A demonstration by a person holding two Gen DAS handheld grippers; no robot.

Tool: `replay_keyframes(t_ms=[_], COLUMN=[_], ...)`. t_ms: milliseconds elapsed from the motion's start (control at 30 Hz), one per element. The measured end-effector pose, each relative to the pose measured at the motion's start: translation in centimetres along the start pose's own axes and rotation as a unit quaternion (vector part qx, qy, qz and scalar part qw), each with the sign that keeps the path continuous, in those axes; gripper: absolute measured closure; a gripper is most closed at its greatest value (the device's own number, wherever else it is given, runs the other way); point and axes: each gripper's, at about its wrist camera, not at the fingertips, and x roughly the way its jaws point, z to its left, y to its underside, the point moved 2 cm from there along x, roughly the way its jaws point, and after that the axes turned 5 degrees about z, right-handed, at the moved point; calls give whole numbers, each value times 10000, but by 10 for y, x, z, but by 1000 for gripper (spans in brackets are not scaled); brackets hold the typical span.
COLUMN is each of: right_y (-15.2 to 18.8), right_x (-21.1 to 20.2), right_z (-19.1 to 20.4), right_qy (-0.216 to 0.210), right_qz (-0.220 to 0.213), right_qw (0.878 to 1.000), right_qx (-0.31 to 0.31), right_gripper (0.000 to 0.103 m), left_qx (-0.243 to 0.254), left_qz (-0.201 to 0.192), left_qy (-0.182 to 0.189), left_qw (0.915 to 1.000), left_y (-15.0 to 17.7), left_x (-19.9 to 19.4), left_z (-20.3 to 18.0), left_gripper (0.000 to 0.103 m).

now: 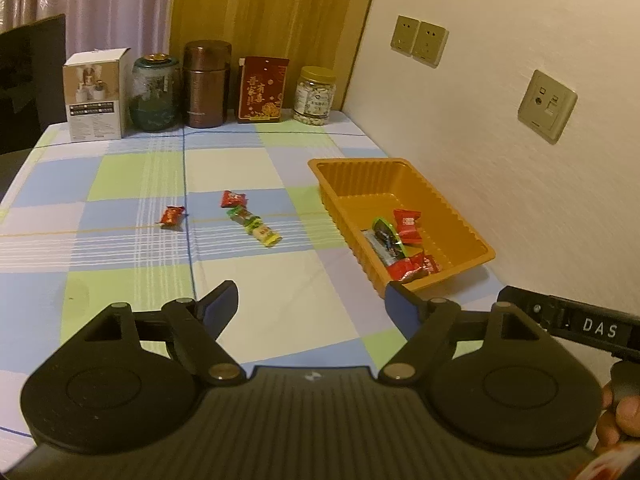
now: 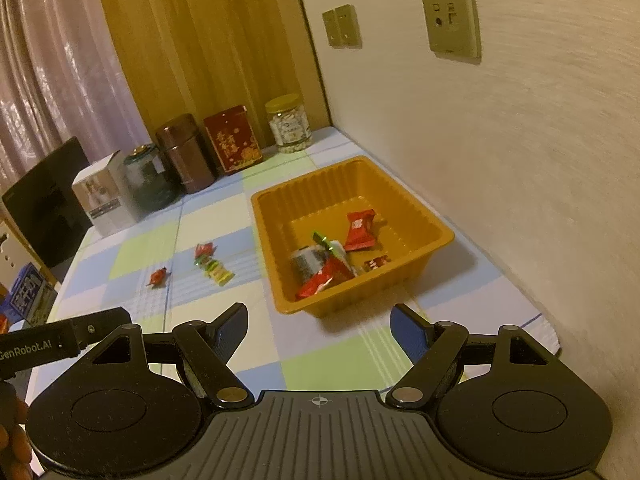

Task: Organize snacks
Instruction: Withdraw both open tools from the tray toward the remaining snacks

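Two grippers are under my control, and both stand with their jaws spread and nothing between the pads. My left gripper [image 1: 312, 294] hovers above the checked tablecloth [image 1: 120, 248], its right pad close to the near corner of the orange tray [image 1: 404, 168]. My right gripper [image 2: 318, 322] hovers over the cloth just short of the tray's near wall.

Tray position: on the right side of the table, close beside the white wall [image 1: 500, 120], not touching it as far as I can tell.

Tray contents, as read from the right wrist view:
1. One red wrapped candy [image 2: 360, 230] toward the far side.
2. One green-edged packet [image 2: 326, 246] at the middle, lying over a silver-and-dark packet [image 2: 306, 262].
3. One red wrapper [image 2: 320, 282] at the near wall.
4. One small red piece [image 2: 377, 263] to its right.

Snacks on the cloth, left of the tray and well apart from it:
1. One small red candy [image 1: 172, 217] farthest left.
2. One red candy [image 1: 233, 199] touching the far end of a long green-and-yellow bar [image 1: 255, 227].

Back edge of the table, left to right: white box [image 1: 96, 94], glass jar [image 1: 154, 94], brown canister [image 1: 207, 84], red carton [image 1: 262, 89], yellow-lidded jar [image 1: 316, 95].

A person's fingers show at the lower corner of each wrist view.
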Motion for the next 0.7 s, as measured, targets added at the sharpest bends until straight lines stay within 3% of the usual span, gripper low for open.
replay_keyframes(t_ms=[700], right_y=[2], right_x=[24], right_z=[50], right_qy=[-406], right_qz=[108], right_qw=[9984], right_qx=[-385], right_gripper=[25], left_qx=[-292], left_qz=[-52], left_qy=[-548], left_qw=[9981], left_y=[-3], left_x=[-11], left_z=[68], left_gripper=[18])
